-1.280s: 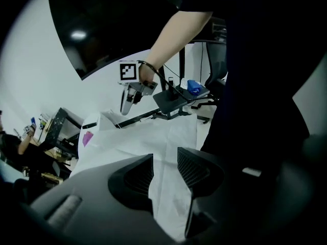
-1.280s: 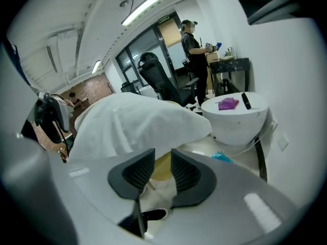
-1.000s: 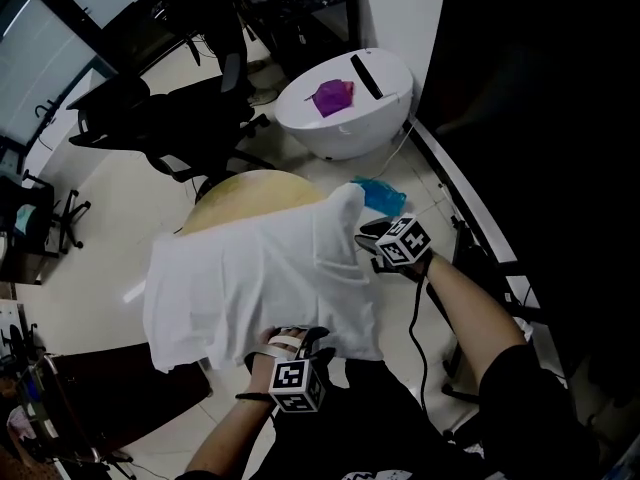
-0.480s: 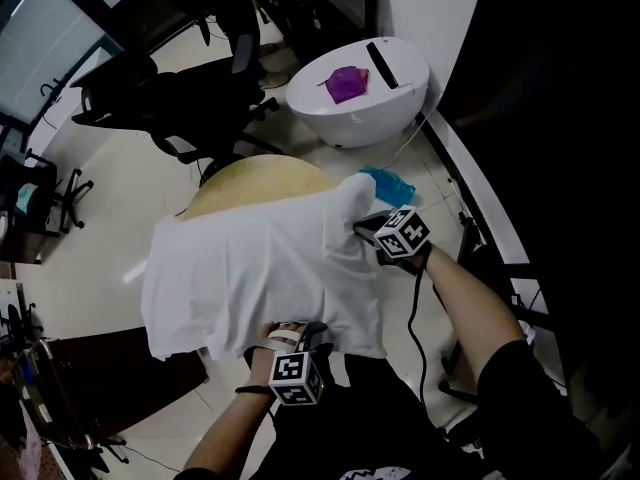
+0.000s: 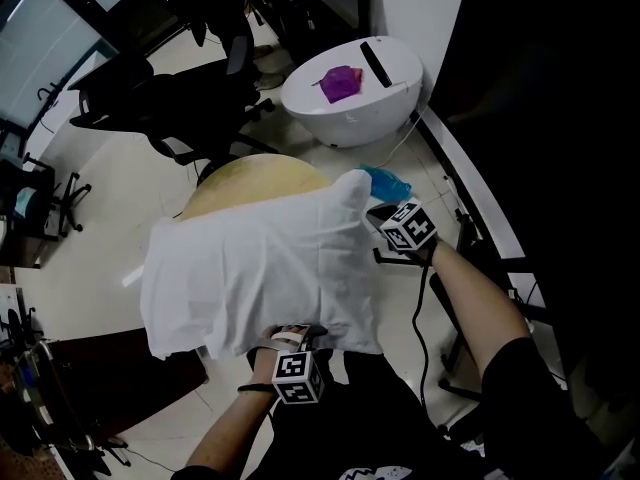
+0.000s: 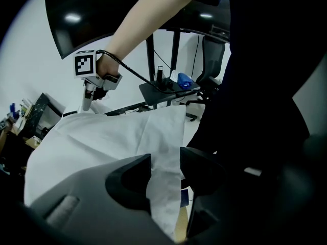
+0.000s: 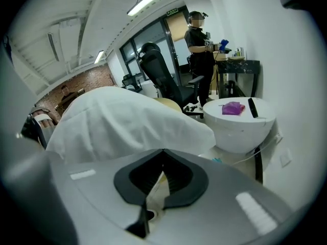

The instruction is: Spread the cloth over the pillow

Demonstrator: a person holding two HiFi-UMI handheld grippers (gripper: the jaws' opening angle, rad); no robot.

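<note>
A white cloth [image 5: 260,268] lies draped over a bulky form, and the pillow under it is hidden. At the cloth's near edge is my left gripper [image 5: 300,332]. In the left gripper view a fold of the cloth [image 6: 163,137] hangs loose between its jaws, which have just been opening; the left gripper [image 6: 166,163] is open. My right gripper [image 5: 376,215] sits at the cloth's right corner. In the right gripper view it [image 7: 162,160] is shut, with a thin pale edge of the cloth [image 7: 127,121] pinched between the jaws.
A tan round surface [image 5: 255,180] shows behind the cloth. A white dome table [image 5: 350,93] carries a purple item [image 5: 338,82] and a black bar. Black office chairs [image 5: 170,108] stand to the far left. A blue bag [image 5: 385,182] lies on the floor. A person [image 7: 199,45] stands in the distance.
The right gripper has closed on the cloth's right corner and shifted slightly. The left gripper has sunk a little at the near edge, jaws wider apart.
</note>
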